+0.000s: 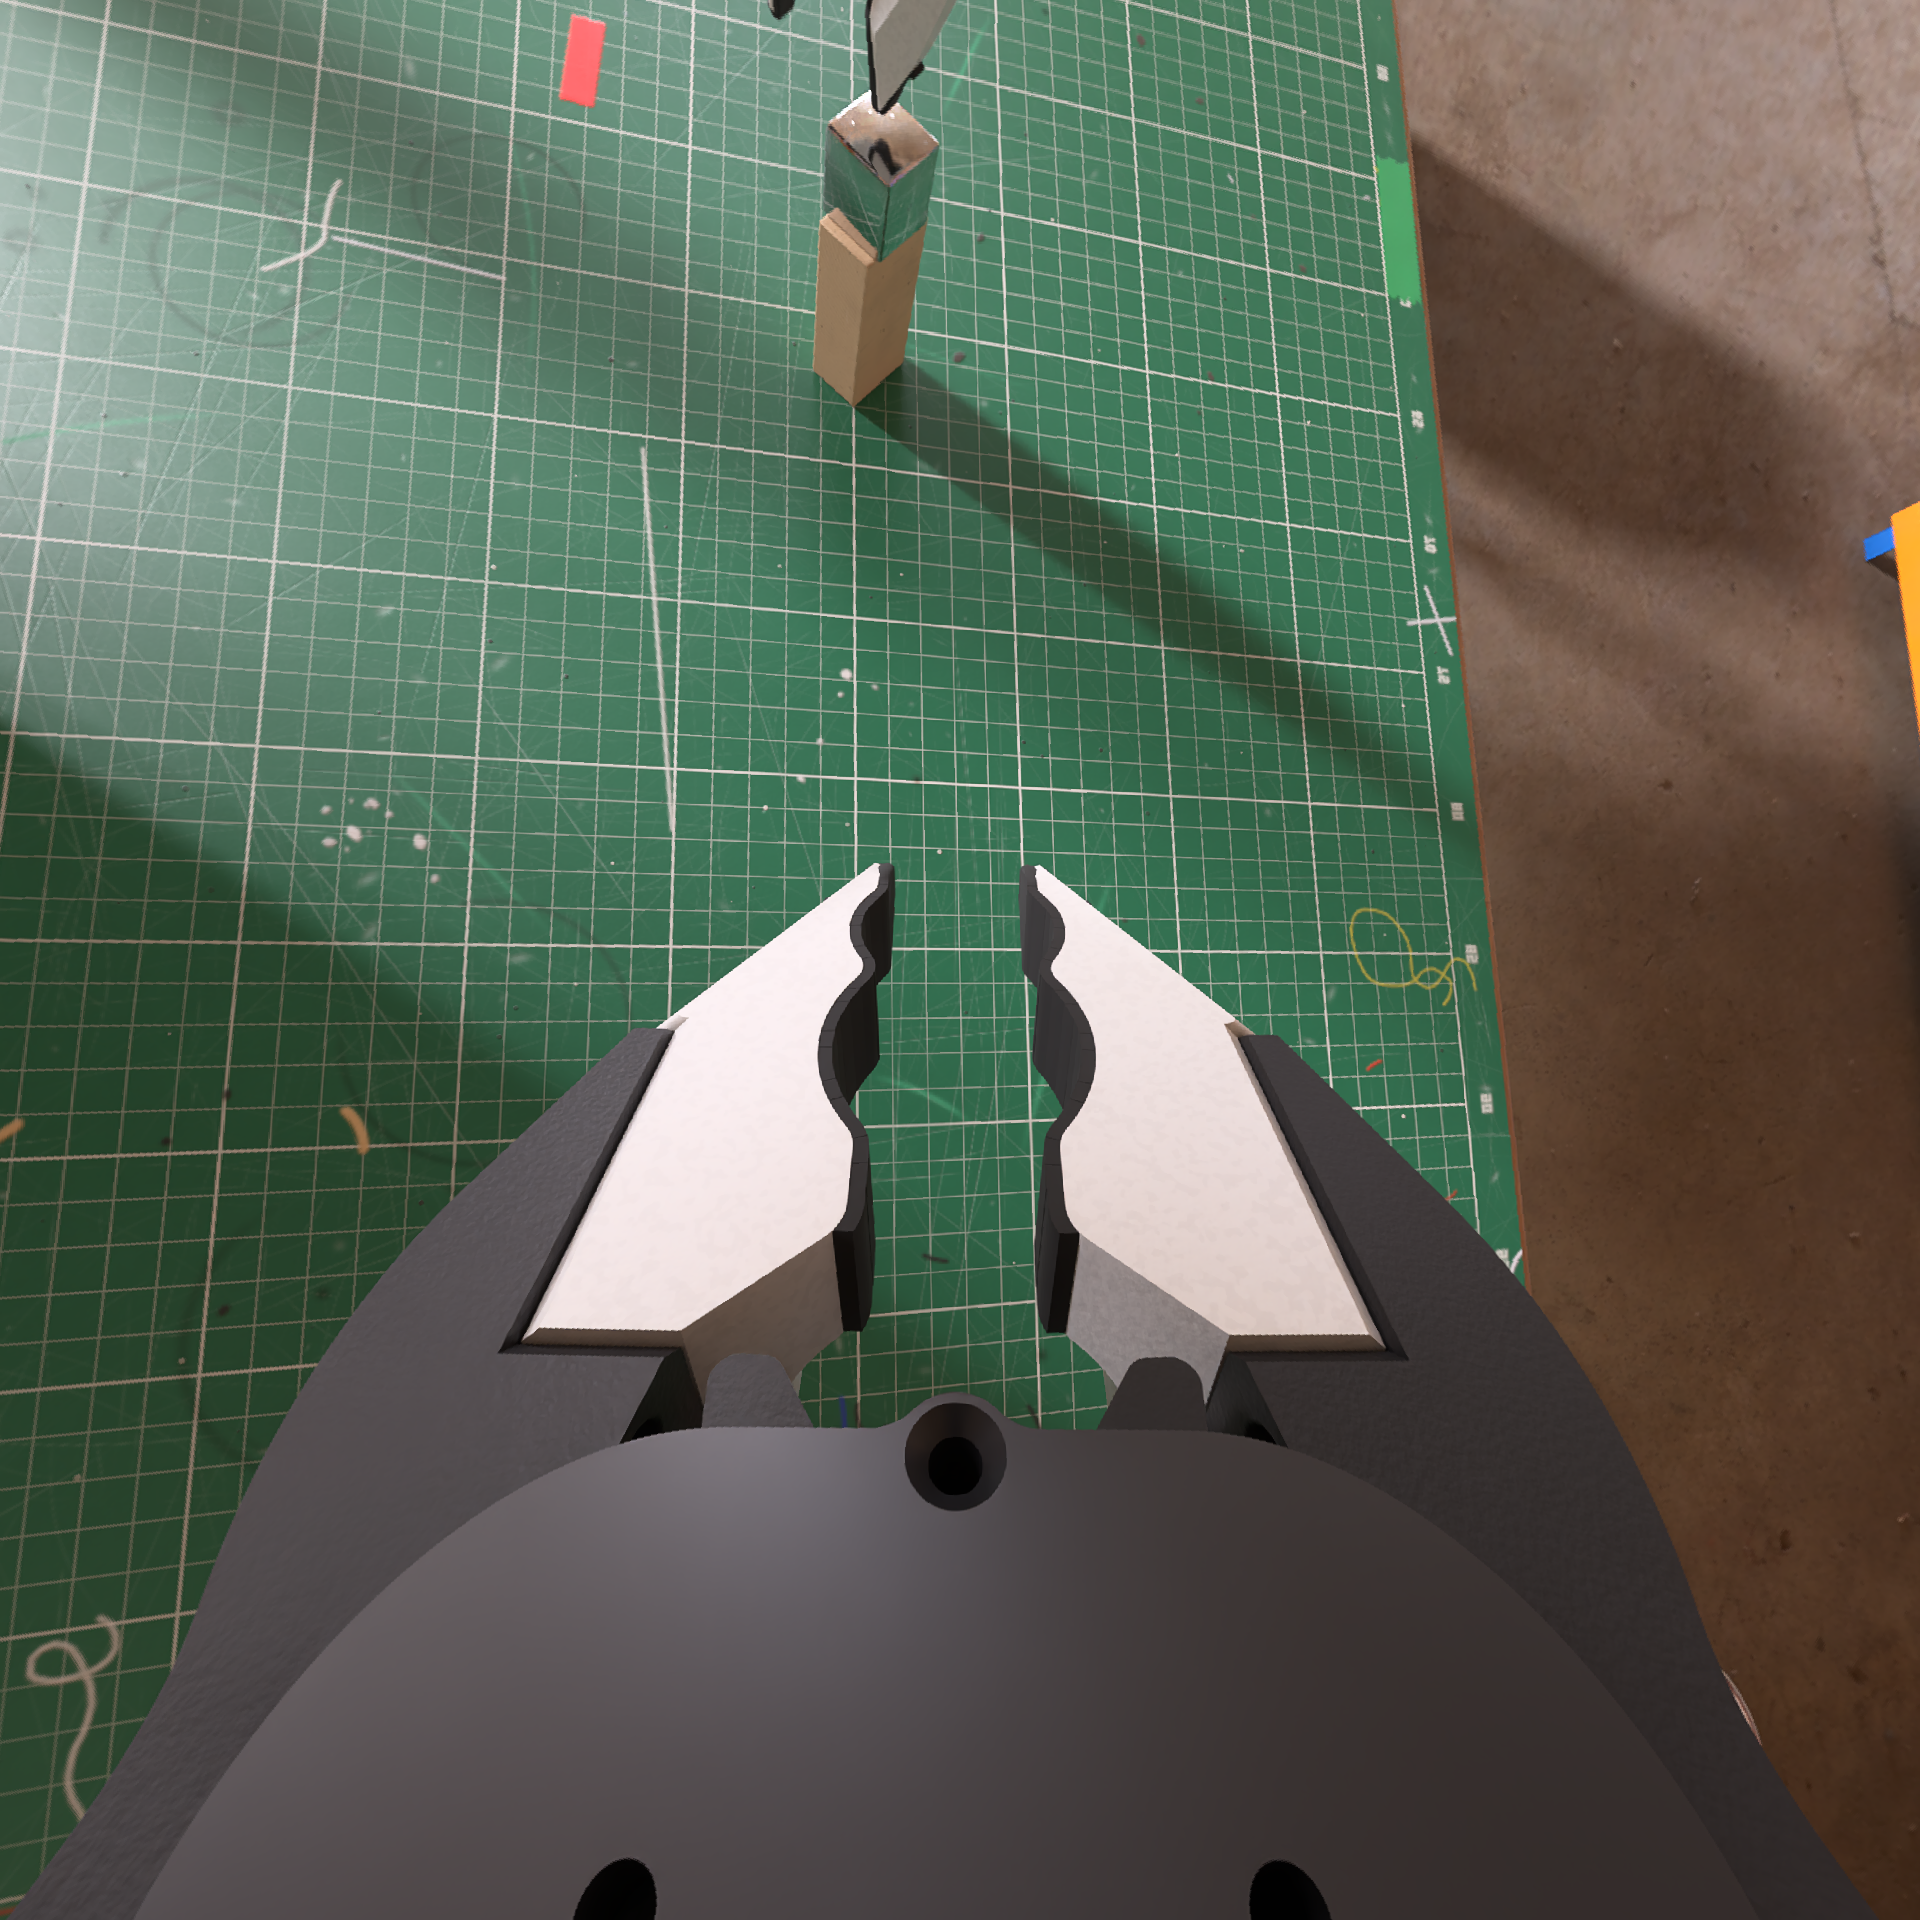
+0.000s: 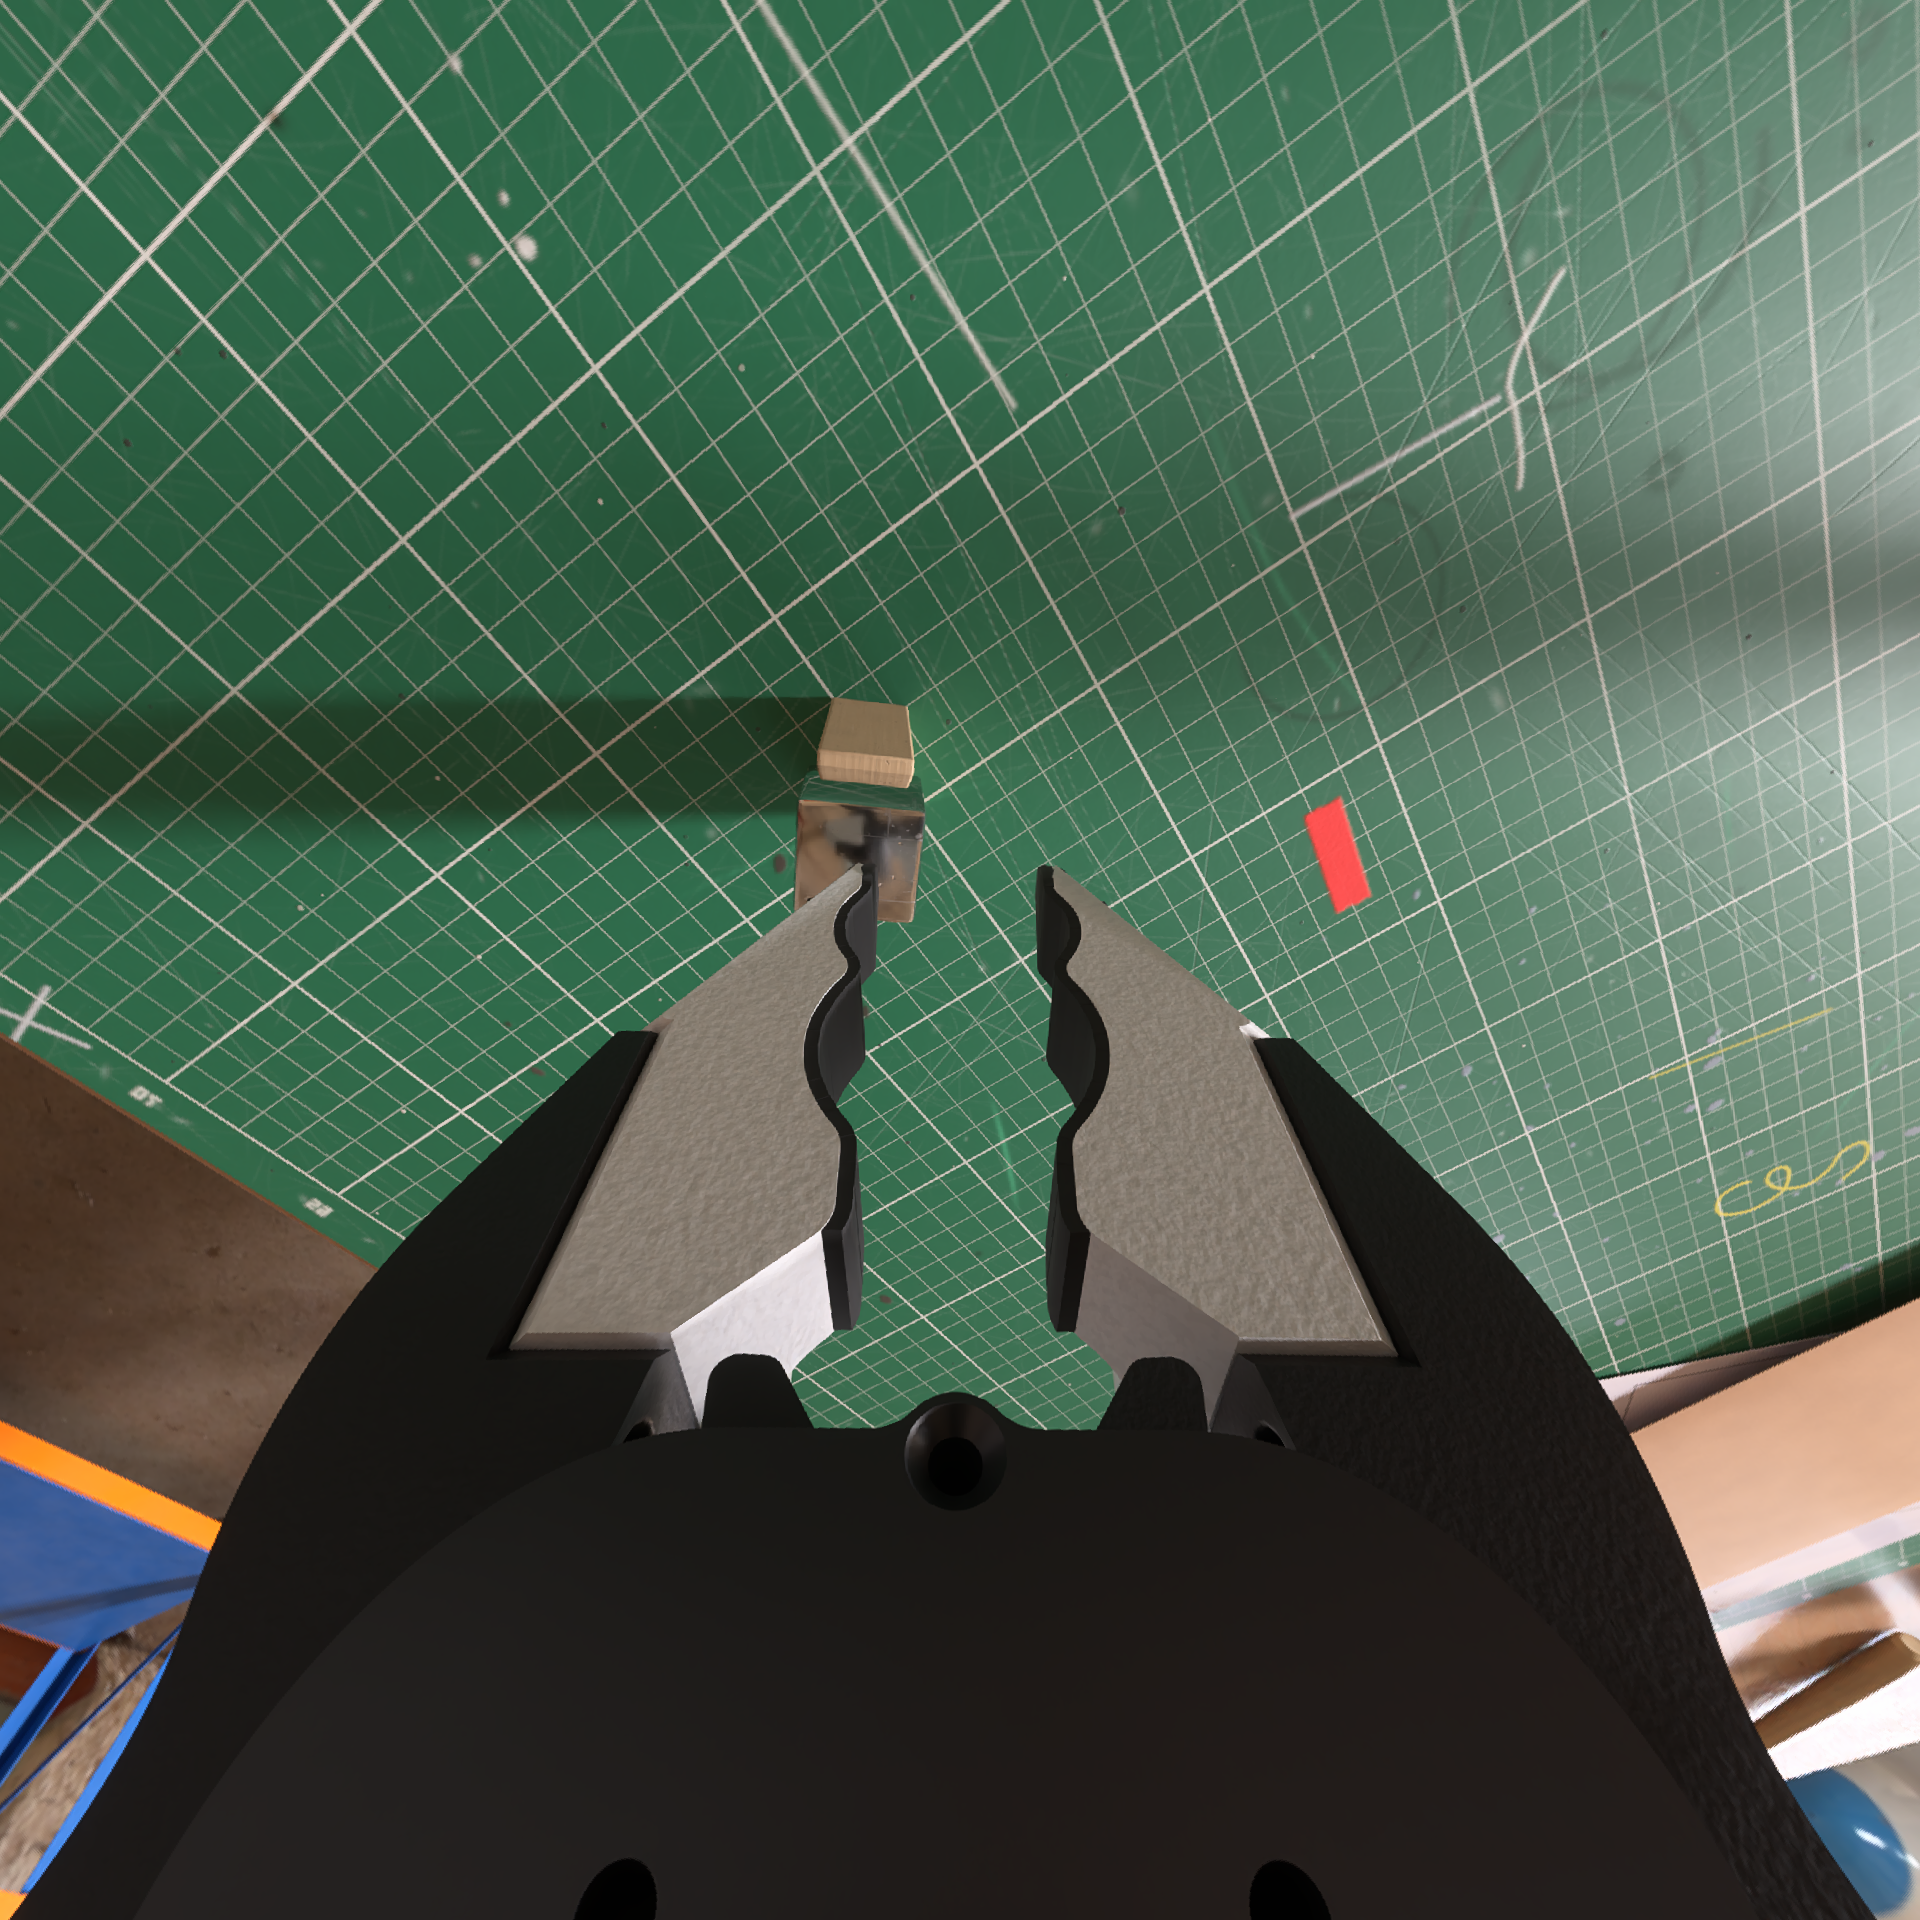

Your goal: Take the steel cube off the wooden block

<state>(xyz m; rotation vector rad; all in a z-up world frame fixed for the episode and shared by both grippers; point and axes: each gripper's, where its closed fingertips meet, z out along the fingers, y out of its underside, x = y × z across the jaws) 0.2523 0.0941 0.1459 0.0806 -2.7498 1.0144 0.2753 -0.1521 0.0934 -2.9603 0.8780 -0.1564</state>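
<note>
The steel cube (image 1: pixel 881 177) sits on top of the upright wooden block (image 1: pixel 868 312) on the green cutting mat (image 1: pixel 416 623). It is turned and set off to one side of the block's top. My left gripper (image 1: pixel 956 883) is open and empty, well short of the block. My right gripper (image 2: pixel 954 878) is open and looks down on the cube (image 2: pixel 857 847), with the block (image 2: pixel 865 746) showing past the cube's edge. The cube lies left of the gap, under my left fingertip (image 2: pixel 847 904). That finger (image 1: pixel 902 42) shows at the cube's top in the left wrist view.
A flat red strip (image 1: pixel 582 60) lies on the mat left of the block and also shows in the right wrist view (image 2: pixel 1337 854). The mat's right edge (image 1: pixel 1455 727) borders a brown surface. An orange and blue frame (image 2: pixel 83 1538) and cardboard (image 2: pixel 1745 1455) lie off the mat.
</note>
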